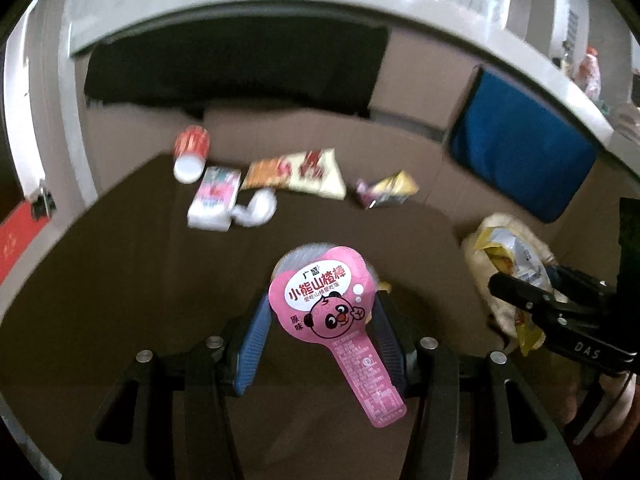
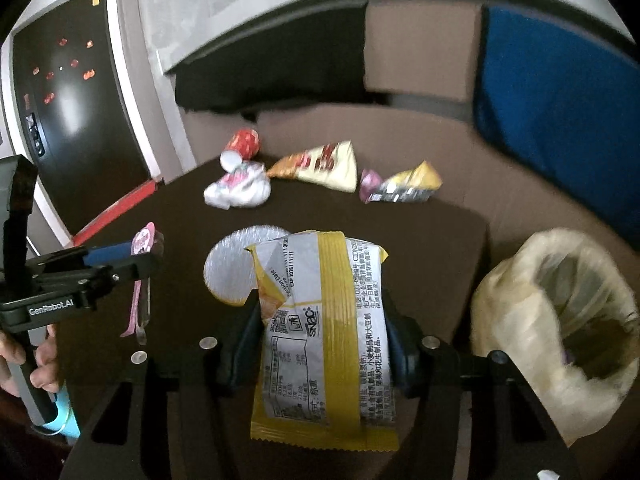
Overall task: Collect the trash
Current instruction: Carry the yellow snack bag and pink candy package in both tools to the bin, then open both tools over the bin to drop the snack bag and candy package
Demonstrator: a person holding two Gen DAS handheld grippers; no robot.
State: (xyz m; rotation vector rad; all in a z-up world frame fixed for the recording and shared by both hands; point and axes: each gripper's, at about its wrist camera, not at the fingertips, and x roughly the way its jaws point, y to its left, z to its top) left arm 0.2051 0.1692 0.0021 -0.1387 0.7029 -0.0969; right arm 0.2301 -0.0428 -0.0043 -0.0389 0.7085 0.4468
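Observation:
My left gripper (image 1: 322,308) is shut on a pink panda wrapper (image 1: 332,308) and holds it above the dark table (image 1: 120,264); it also shows in the right wrist view (image 2: 142,242). My right gripper (image 2: 320,312) is shut on a yellow and silver snack wrapper (image 2: 324,332), just left of the bag-lined trash bin (image 2: 560,320). In the left wrist view the right gripper (image 1: 520,292) holds that wrapper (image 1: 512,256) in front of the bin (image 1: 504,228). A round foil lid (image 2: 236,268) lies on the table.
At the table's far edge lie a red cup on its side (image 1: 191,152), a white tissue pack (image 1: 216,196), a yellow-red snack bag (image 1: 304,172) and a crumpled purple-yellow wrapper (image 1: 386,190). Behind is a brown sofa with a blue cushion (image 1: 520,144).

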